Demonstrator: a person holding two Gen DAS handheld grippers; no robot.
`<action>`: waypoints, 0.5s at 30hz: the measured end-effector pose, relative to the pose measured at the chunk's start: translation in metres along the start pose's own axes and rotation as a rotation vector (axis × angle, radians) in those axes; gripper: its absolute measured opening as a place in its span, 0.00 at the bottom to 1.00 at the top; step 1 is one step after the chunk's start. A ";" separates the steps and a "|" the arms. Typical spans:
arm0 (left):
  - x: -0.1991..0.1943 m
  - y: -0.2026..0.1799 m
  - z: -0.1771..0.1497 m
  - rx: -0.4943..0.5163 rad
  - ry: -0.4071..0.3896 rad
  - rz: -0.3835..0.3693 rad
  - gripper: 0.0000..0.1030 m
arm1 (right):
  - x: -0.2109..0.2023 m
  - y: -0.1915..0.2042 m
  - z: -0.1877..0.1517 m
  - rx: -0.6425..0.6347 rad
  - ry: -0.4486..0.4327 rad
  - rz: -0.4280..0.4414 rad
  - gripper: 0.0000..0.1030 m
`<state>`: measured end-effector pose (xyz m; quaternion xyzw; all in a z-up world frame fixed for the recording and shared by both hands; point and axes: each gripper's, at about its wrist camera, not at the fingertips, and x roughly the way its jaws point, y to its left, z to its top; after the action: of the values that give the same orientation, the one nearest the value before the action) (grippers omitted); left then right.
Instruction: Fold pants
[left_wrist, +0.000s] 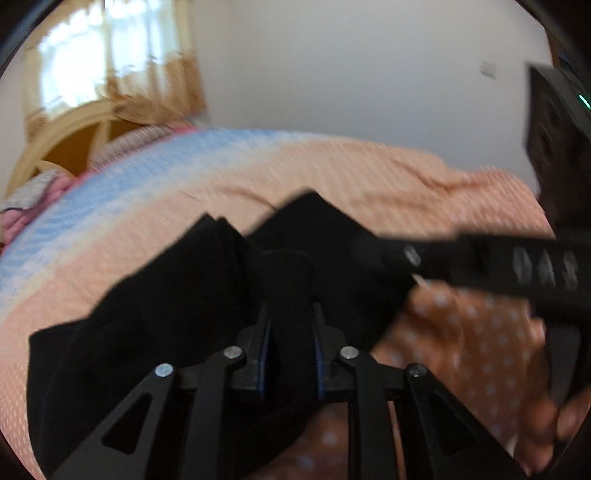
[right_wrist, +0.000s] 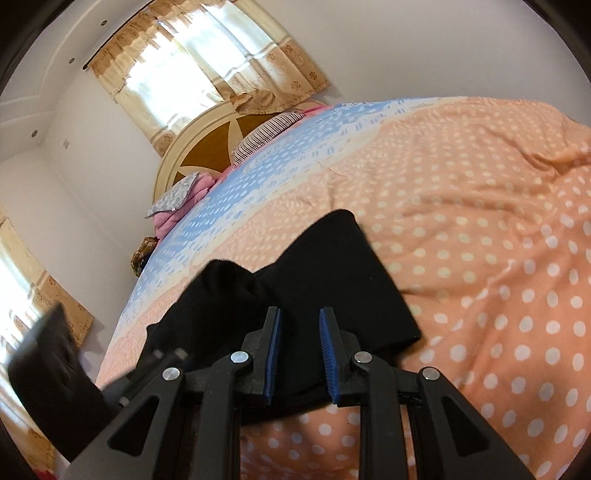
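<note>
Black pants lie bunched on a bed covered with an orange spread dotted white, which turns to a blue-and-white band toward the headboard. From the right wrist view, the pants form a dark heap with two raised lobes, one pointing up the bed and the other toward the blue band. The right gripper hovers at the near edge of the heap, its blue-padded fingers standing apart with black cloth seen in the gap between them; whether the pads actually press the cloth cannot be told from here. From the left wrist view, which is blurred, the left gripper has its fingers drawn in on a thick roll of the black pants, the fabric rising up between the pads and spilling to the left and below. The right gripper crosses that view from the right edge as a dark bar, its tip near the pants. Pillows and a pink bundle sit by the headboard. Curtains hang over a bright window behind it, against a white wall.
</note>
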<state>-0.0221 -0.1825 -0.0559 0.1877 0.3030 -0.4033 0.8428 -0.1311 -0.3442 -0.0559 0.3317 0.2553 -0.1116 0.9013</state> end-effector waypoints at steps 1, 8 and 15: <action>-0.011 0.002 -0.002 0.016 0.003 -0.020 0.43 | 0.001 -0.001 0.001 0.008 0.005 0.011 0.22; -0.113 0.069 -0.022 -0.101 -0.173 0.013 0.90 | -0.010 -0.005 0.009 0.077 -0.004 0.149 0.57; -0.137 0.170 -0.073 -0.389 -0.138 0.311 0.94 | -0.011 0.039 0.004 -0.027 0.047 0.275 0.57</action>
<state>0.0198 0.0388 -0.0076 0.0384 0.2842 -0.2149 0.9336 -0.1241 -0.3171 -0.0258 0.3542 0.2301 0.0243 0.9061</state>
